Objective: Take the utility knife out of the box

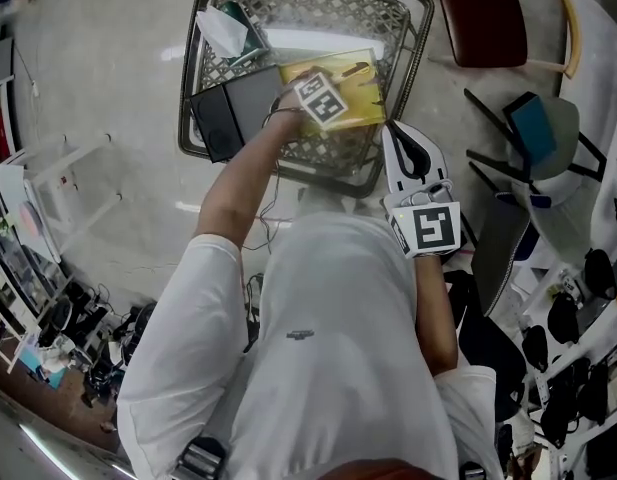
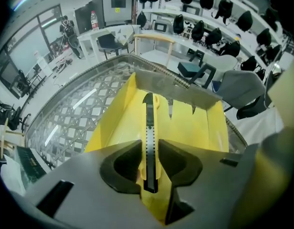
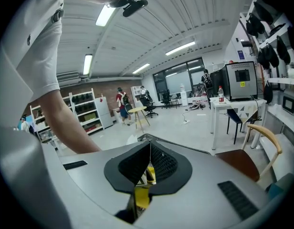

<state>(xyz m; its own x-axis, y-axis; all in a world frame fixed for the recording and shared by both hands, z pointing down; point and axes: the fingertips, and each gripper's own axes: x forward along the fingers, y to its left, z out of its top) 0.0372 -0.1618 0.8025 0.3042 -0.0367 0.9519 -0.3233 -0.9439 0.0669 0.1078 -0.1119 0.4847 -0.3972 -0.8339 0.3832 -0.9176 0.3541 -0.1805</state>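
You are working over the mesh counter (image 1: 318, 13), where the open yellow box (image 2: 194, 123) is lying flat so you can reach in from above. Your right tongs (image 3: 147, 165) are hanging closed and empty near your body, out of the way. Your left tongs (image 2: 149, 163) are pinching the utility knife (image 2: 150, 123), which is lying lengthwise in the box. It is looking slim and yellow, with a dark notched strip along its middle.

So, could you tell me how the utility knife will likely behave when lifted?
Probably stiff: the utility knife is a straight, slim bar. Likely light, given that thin yellow body. Gripped near one end by the left tongs, it may pivot or slip.
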